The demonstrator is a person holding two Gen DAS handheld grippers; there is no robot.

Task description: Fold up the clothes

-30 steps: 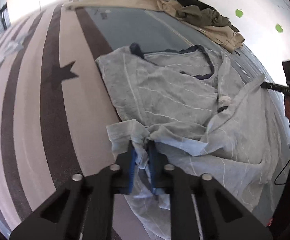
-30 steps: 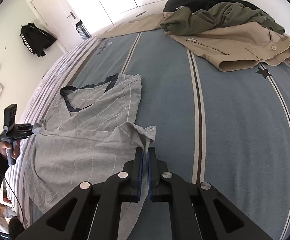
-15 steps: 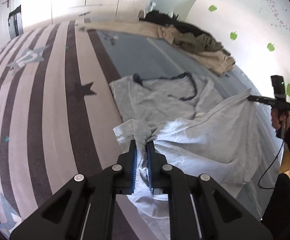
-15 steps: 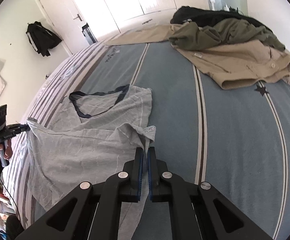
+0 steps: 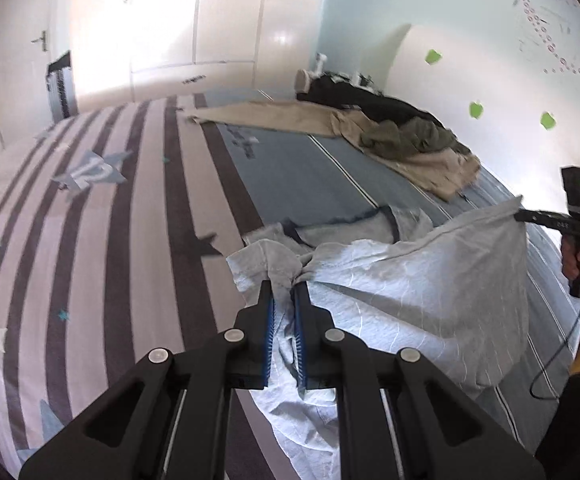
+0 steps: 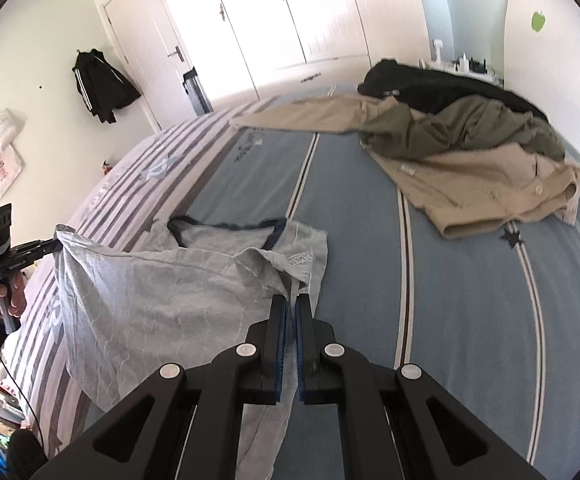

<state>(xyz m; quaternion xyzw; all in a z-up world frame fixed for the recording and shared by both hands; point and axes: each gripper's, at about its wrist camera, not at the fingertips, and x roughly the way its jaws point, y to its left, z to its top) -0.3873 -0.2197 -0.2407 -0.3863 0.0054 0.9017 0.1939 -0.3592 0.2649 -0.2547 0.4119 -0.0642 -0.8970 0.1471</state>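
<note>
Grey shirt with a dark navy neckline hangs stretched between the two grippers above the bed, its collar end resting on the blue part of the striped cover. Left gripper has its jaws nearly closed on a bunched corner of the fabric, which puffs out past the blue pads. Right gripper has its jaws closed on the opposite corner, a thin fold of cloth running down between the pads. In the left wrist view the person's right hand holds the other gripper by its handle, the cloth taut from its tip. Well apart, at the far end of the bed, lies a pile of clothes: beige, olive and black.
</note>
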